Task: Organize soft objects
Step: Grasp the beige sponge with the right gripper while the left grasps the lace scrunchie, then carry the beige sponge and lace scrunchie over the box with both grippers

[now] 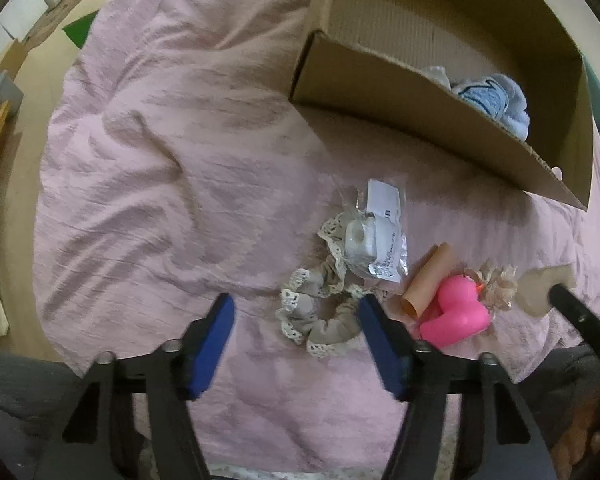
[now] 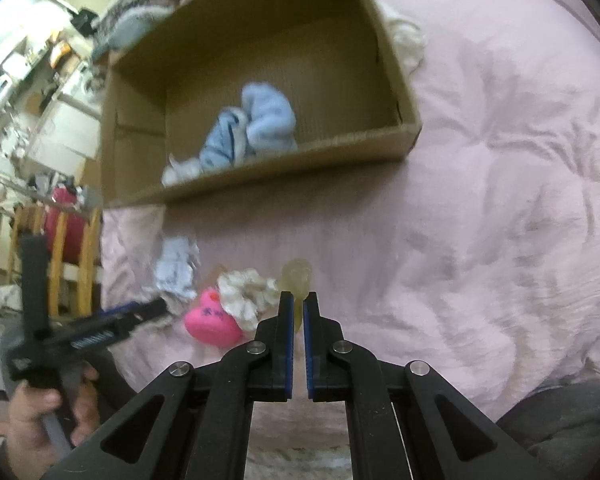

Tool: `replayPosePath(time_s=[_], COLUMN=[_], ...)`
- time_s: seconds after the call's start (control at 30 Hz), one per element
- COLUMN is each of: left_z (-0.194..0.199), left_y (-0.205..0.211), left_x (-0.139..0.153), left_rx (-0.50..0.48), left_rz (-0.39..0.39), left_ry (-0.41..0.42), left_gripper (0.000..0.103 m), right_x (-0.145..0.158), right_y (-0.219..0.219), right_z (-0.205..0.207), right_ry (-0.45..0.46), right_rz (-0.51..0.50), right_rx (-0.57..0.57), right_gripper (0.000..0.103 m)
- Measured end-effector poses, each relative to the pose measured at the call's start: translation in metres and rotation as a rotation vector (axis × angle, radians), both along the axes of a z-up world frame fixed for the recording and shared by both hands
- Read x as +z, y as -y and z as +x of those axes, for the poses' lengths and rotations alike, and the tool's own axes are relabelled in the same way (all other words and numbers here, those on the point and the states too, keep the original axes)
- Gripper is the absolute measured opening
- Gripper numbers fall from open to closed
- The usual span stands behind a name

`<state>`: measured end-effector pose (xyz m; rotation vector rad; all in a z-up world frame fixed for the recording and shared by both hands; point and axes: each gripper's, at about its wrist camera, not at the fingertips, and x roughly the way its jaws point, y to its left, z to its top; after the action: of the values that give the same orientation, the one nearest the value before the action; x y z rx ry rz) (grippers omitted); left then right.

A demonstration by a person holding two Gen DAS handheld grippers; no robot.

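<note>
Two grippers work over a pink bed (image 1: 160, 160): left gripper (image 1: 296, 312) spread apart, right gripper (image 2: 298, 300) clamped on a blurry yellowish toy (image 2: 297, 280).

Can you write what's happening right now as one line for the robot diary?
right gripper: shut on yellowish soft toy | left gripper: open, by lace scrunchie | cardboard box: blue cloth inside

Lighting was soft, even, indoor; source unclear. Brown cardboard box (image 1: 416, 116) cast faint shadow on crumpled pink bedspread (image 1: 172, 168). Right wrist view was motion-blurred (box contents smeared). Fisheye bent edges, with dark vignette at corners.
</note>
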<state>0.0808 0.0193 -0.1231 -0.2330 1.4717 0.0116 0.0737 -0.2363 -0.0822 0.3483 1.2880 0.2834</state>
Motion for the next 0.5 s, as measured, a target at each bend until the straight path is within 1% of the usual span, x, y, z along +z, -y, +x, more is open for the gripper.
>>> replayPosePath(time_s=[0.03,0.1,0.13,0.2,0.23,0.3,0.4,0.5], left_z=[0.001,0.002,0.002,0.001,-0.001,-0.005,-0.016,-0.025], left_y=[0.001,0.003,0.004,0.006,0.006,0.007,-0.004,-0.013], left_x=[-0.003,-0.007,-0.008,-0.007,-0.006,-0.004,0.007,0.022], left_rx=[-0.002,-0.007,-0.009,-0.021,-0.026,-0.024,-0.006,0.02], left_rz=[-0.013,-0.031,-0.036,-0.048,-0.059,-0.062,-0.07,-0.054], left_ry=[-0.009,-0.024,-0.026,-0.026,-0.027,-0.024,-0.014,0.03], left_gripper=[0.047,0.033,0.03,0.015,0.012,0.009,0.008,0.008], right_x=[0.002,0.008,0.01,0.012,0.012,0.011,0.011,0.015], right_y=[0.0,0.002,0.002,0.002,0.001,0.001,0.001,0.008], right_z=[0.002,0.002,0.003,0.005,0.006,0.007,0.008,0.006], right_ry=[0.014,0.042,0.052,0.068,0.073,0.067,0.065,0.073], right_rz=[-0.001,0.015,0.023,0.031,0.033,0.041,0.041,0.05], right_rx=[-0.007,-0.019,-0.022,-0.024,-0.026,-0.028,-0.028,-0.026], right_gripper=[0.006,0.006,0.006,0.006,0.006,0.006,0.006,0.006])
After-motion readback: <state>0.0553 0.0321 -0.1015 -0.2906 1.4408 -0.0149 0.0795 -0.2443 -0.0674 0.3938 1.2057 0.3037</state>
